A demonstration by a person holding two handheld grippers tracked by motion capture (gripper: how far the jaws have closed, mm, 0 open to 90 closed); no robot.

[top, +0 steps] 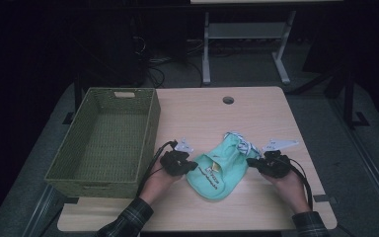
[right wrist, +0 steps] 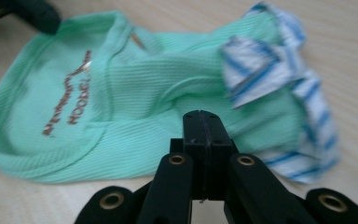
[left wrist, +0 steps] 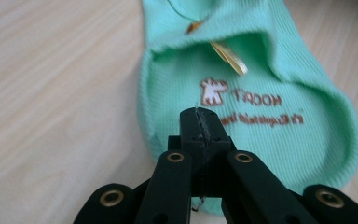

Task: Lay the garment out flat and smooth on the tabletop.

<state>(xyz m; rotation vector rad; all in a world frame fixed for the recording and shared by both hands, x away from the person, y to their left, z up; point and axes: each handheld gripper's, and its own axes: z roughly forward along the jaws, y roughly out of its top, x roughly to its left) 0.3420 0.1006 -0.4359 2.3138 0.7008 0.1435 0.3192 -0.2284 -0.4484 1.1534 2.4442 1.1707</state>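
Note:
A small mint-green ribbed garment (top: 222, 165) with brown lettering lies flat on the wooden table (top: 256, 113); a blue-and-white striped frill (top: 241, 140) is at its far end. My left gripper (top: 193, 167) is at the garment's left edge, jaws shut. In the left gripper view the shut tips (left wrist: 199, 116) hover over the green fabric (left wrist: 261, 93) near the lettering. My right gripper (top: 250, 162) is at the garment's right edge, also shut. In the right gripper view its tips (right wrist: 205, 119) sit over the fabric (right wrist: 135, 93) beside the frill (right wrist: 279, 84). Nothing is visibly pinched.
A green woven basket (top: 150, 128) stands on the table's left side, close to my left hand, with nothing visible inside. A round cable hole (top: 228, 100) is near the far edge. A white desk frame (top: 206, 49) stands on the floor beyond the table.

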